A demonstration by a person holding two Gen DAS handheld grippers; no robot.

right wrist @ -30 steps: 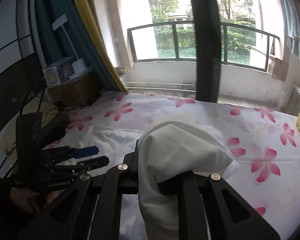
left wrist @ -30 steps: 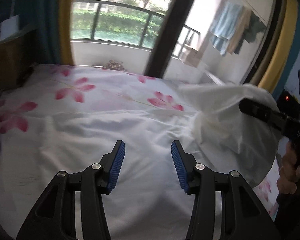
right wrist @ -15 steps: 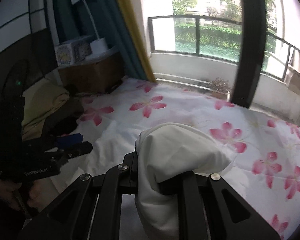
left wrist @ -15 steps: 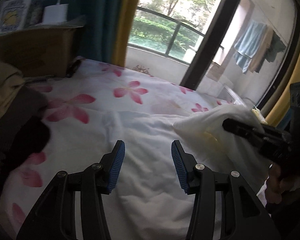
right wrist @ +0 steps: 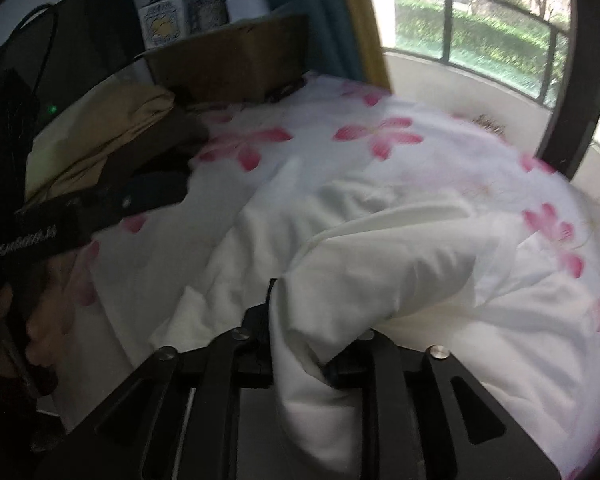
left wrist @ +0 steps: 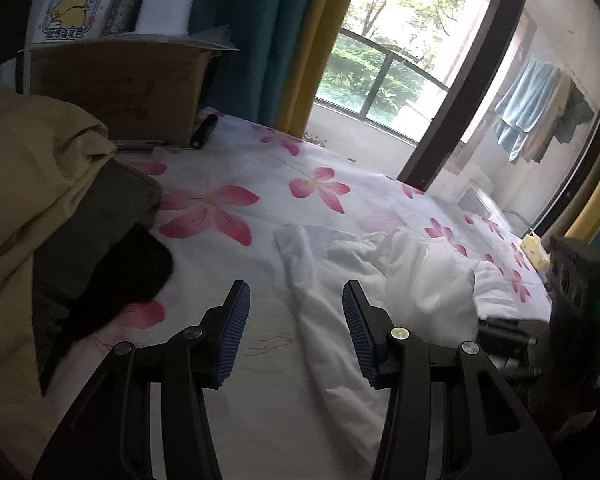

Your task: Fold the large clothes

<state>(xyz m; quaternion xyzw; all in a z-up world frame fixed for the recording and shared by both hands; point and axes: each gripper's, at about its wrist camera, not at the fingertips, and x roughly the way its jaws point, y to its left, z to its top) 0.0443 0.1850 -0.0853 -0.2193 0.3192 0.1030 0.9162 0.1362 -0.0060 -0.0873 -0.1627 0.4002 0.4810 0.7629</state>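
While white garment (right wrist: 380,264) drapes, box (left wrist: 74,8) shows yellow cartoon, characters unreadable

The left wrist view looks down along its own fingers, close over the flowered bedsheet (left wrist: 236,184), facing the window (left wrist: 384,60) at 1 o'clock. The right wrist view sits closer still over the same sheet; both share the cardboard box (left wrist: 116,88) at 10 o'clock.
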